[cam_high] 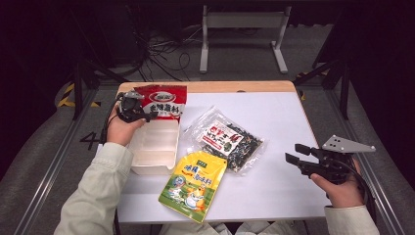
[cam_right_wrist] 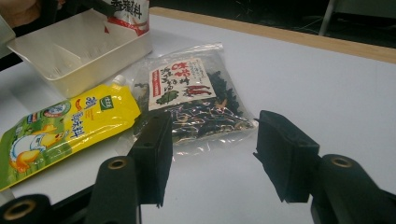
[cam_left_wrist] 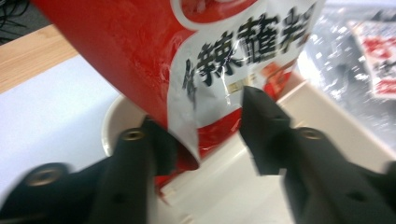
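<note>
Nearest the camera in the left gripper view: the left gripper [cam_left_wrist: 205, 135], jaws parted, with the lower edge of the red sauce packet [cam_left_wrist: 177, 60] hanging between them. The packet's curled edge lies against the left-hand jaw; the other jaw stands clear of it. Whether it is truly pinched, cannot tell. Below the packet sits the white tray [cam_left_wrist: 322, 116].

High view: the left hand [cam_high: 120, 128] is raised at the tray's [cam_high: 154, 147] far-left corner, the packet [cam_high: 161, 102] upright at the tray's far end. The right gripper [cam_high: 298, 154] hovers low over the table's [cam_high: 284, 117] right side, jaws wide apart, nothing between them.

Right gripper view adds detail: a clear bag of dried seaweed [cam_right_wrist: 196, 100] beyond its jaws, a yellow spouted pouch [cam_right_wrist: 60, 126] beside it.
</note>
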Available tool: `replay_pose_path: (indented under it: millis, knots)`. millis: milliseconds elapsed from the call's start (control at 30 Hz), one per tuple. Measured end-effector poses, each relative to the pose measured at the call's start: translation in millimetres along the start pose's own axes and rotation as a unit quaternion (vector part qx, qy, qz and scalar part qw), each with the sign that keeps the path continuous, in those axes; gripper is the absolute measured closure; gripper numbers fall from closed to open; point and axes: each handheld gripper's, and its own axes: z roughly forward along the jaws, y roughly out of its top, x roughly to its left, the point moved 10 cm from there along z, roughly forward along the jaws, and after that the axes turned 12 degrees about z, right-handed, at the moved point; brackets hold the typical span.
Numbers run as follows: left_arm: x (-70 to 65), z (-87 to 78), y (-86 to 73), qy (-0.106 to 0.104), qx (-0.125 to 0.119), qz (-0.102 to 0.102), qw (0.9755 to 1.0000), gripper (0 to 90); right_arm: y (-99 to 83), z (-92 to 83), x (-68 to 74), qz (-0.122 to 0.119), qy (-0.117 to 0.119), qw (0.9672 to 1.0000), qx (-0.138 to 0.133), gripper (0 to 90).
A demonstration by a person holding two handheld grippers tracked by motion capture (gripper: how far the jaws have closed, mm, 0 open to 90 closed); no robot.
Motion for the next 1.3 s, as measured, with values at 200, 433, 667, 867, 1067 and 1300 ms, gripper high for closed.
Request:
replay_pose_path:
  millis: [200,433,667,867,1067,1300]
  knots:
    - [-1.8,-18.6,3.0,0.018,-0.026,-0.016,0.9994,33.2,-0.5,2.3,0.1,0.002,0.002,1.0000,0.004,44.8]
    - [-9.7,-37.7,3.5,0.022,-0.059,-0.022,0.9978,31.4,-0.3,5.2,-0.5,0.006,0.003,1.0000,0.007,43.3]
    - [-28.2,-60.7,1.6,0.005,-0.101,-0.031,0.9944,33.0,-0.2,11.7,2.6,-0.001,0.005,0.9998,0.019,42.9]
    - [-45.2,-75.3,0.0,-0.004,-0.110,-0.021,0.9937,31.9,4.2,19.0,1.8,-0.018,-0.002,0.9996,0.024,39.1]
    - [-57.6,-89.2,-7.8,0.021,-0.110,-0.027,0.9933,33.2,8.9,31.2,2.5,-0.030,0.000,0.9988,0.039,37.8]
    - [-82.9,-103.6,-11.6,0.021,-0.119,-0.013,0.9926,34.7,15.6,45.2,1.4,-0.036,0.004,0.9980,0.051,38.7]
